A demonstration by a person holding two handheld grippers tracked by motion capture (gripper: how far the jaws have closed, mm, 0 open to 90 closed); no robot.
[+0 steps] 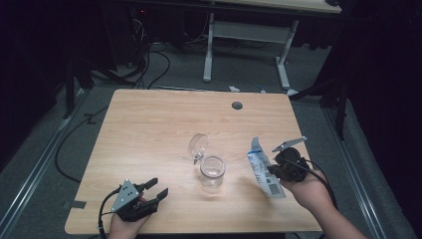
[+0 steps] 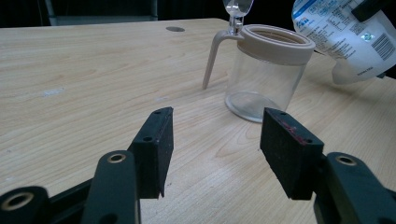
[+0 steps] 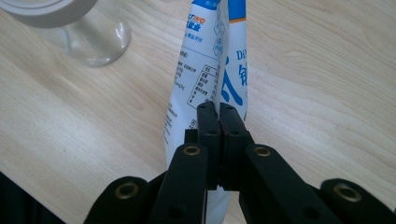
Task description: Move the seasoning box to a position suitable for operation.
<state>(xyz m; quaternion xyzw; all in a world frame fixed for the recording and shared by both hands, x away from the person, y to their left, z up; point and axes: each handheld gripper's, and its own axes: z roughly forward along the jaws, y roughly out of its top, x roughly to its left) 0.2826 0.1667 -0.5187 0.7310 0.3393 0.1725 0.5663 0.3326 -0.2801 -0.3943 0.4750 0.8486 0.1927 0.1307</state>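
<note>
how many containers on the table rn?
2. A clear glass jar with its hinged lid flipped open stands mid-table; a white-and-blue pouch is clamped in the right gripper just to the jar's right. None look hidden.

pouch (image 1: pixel 262 171): white plastic with blue print, a table of small text and a barcode near its lower end
pouch state: soft and creased, pinched at one edge between the closed jaws of the right hand-held gripper (image 1: pixel 274 172)
pouch pose: held off the counter (image 1: pixel 149 129), tilted, top end pointing away from the person
pouch place: right of the glass jar (image 1: pixel 212 171), near it but not touching
</note>
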